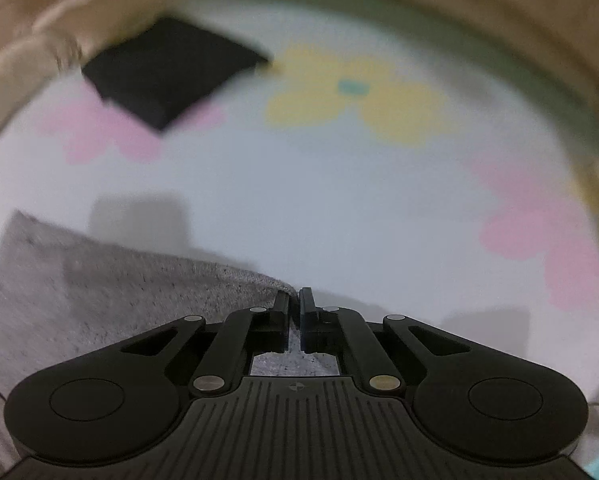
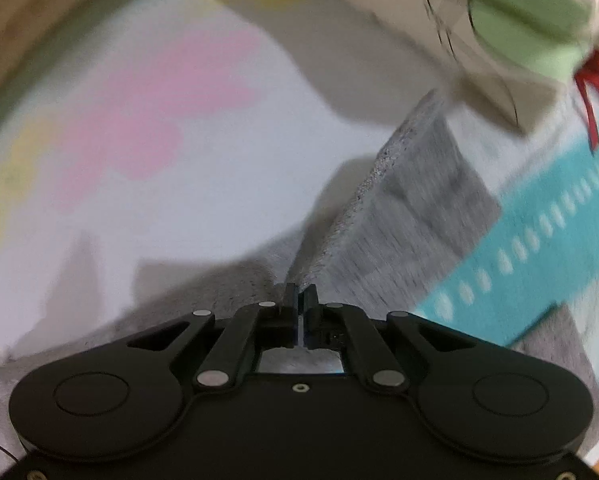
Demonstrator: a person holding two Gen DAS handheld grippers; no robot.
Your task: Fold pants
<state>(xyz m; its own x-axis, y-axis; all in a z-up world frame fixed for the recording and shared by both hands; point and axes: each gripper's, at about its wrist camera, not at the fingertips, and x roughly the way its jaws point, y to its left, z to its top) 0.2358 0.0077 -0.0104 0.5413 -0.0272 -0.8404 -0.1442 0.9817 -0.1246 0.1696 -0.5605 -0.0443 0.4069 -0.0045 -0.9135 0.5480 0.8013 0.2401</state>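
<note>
Grey knit pants (image 1: 99, 280) lying on a white sheet (image 1: 339, 220) printed with pink and yellow flowers. Left tool (image 1: 294, 300) pinched closed on a raised edge of the pants; right tool (image 2: 300, 300) likewise clamped on the grey cloth, a fold lifting beyond it. Black folded item (image 1: 167, 68) well beyond the pants. Teal patterned strip (image 2: 539, 232) just beside the pants.

A home bedroom: flower-print bedsheet (image 1: 339, 208) within a wooden bed frame (image 1: 499, 12).
</note>
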